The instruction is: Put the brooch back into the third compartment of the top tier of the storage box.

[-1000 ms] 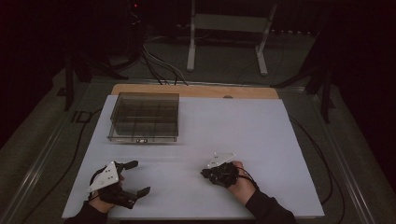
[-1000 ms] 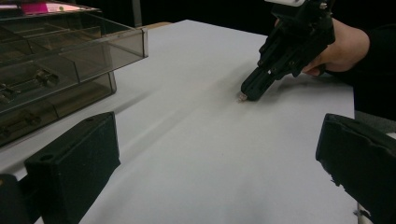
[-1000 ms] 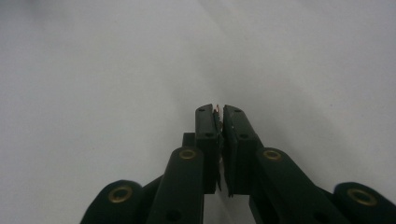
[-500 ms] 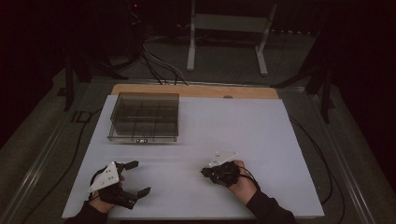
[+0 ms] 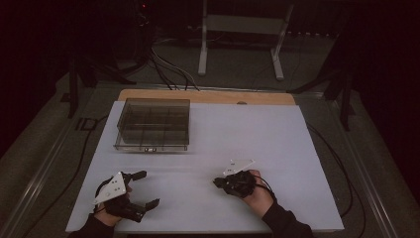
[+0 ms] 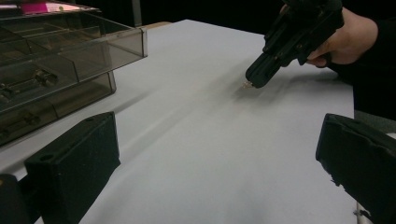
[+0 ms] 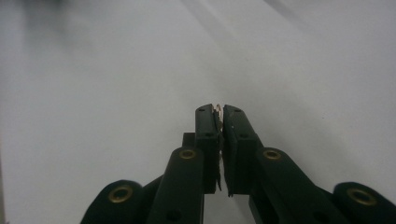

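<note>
Near the front left corner of the tabletop [image 5: 277, 129], we kept the left gripper [image 5: 140, 189] with its fingers released wide. The clear compartment box [image 5: 153, 124] stood towards the far left. Near the front edge, our right gripper [image 7: 219, 111] clenched a small metal piece [image 7: 218, 110] at its fingertips, low over the tabletop.

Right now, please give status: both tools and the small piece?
Right tool shut on small metal piece, tip low over white board. Left tool open, empty. Clear compartment box apart, far left. Nothing in the way.
</note>
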Action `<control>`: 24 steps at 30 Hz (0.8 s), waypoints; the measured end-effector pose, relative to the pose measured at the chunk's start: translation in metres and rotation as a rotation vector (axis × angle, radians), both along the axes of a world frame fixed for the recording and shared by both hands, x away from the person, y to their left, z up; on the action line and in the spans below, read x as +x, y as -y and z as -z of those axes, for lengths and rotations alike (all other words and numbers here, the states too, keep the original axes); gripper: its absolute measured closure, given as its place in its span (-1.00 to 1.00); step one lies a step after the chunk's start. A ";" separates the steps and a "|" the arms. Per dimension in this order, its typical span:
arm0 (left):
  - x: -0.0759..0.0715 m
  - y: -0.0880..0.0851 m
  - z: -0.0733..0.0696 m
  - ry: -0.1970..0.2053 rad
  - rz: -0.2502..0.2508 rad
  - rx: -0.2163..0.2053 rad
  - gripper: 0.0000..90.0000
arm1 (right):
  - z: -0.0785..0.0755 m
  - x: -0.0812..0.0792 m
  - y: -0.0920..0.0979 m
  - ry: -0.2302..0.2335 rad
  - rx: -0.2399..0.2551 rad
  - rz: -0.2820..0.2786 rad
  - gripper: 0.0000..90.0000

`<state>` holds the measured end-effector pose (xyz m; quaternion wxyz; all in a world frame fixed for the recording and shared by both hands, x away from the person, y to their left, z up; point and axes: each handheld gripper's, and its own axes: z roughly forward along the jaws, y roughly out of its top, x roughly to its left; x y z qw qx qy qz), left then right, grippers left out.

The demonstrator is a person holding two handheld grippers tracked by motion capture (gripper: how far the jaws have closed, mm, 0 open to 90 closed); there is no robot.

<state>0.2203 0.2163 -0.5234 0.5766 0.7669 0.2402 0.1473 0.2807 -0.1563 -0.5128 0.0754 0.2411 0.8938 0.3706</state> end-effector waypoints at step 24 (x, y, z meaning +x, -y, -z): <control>-0.001 0.000 -0.001 0.005 -0.001 -0.001 -0.99 | -0.020 0.000 -0.002 0.008 0.019 0.001 0.90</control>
